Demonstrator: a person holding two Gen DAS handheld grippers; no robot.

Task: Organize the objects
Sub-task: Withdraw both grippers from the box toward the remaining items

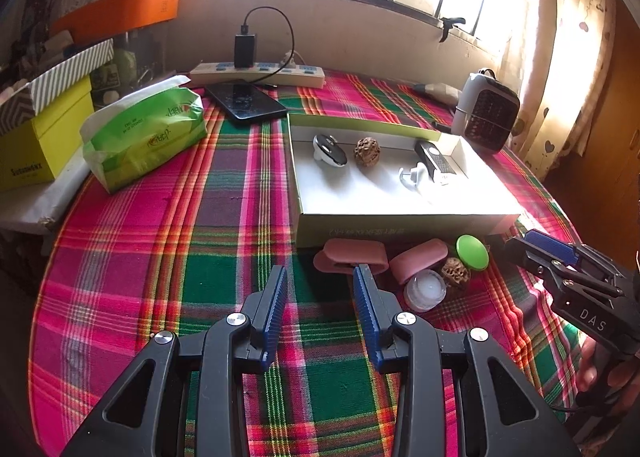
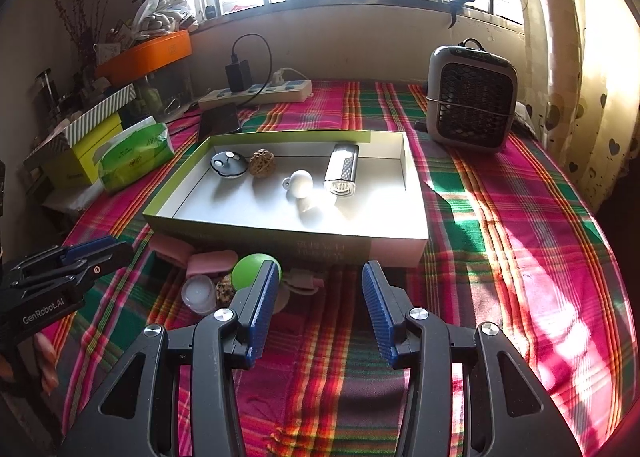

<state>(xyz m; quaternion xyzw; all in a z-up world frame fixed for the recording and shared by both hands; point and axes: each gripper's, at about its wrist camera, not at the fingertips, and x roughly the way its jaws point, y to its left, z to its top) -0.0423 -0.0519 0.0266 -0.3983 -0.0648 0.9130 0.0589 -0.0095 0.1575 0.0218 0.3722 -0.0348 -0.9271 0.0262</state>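
In the left wrist view the left gripper (image 1: 322, 277) filled the lower centre of the frame, its two blue ribbed pads parted with only plaid tablecloth (image 1: 160, 257) showing between them. It gripped nothing. The tip of its right-hand pad stood just in front of a pink case (image 1: 352, 253), but whether it touched the case could not be told.

The pink case lay just below the front wall of a shallow white-lined box (image 1: 400, 223) at centre right. Beside it, in a tight cluster, sat a second pink piece (image 1: 420, 257), a green round lid (image 1: 473, 252), a small clear jar (image 1: 425, 289) and a wrinkled walnut (image 1: 454, 272). Inside the box lay a black-and-white round gadget (image 1: 330, 151), another walnut (image 1: 366, 152), a white hook-like item (image 1: 416, 176) and a dark oblong device (image 1: 436, 161).

In the right wrist view the right gripper (image 2: 320, 281) occupied the lower centre, its jaws spread wider than the left's and empty, over bare cloth just below the box's front wall. Its left-hand pad overlapped the green lid in the picture; contact could not be judged. The left gripper showed at the left edge of this frame.

At the upper left of the left wrist view lay a green tissue pack (image 1: 144, 133), a dark phone (image 1: 248, 101) and a white power strip (image 1: 260, 75); a small heater (image 1: 486, 113) stood at upper right.
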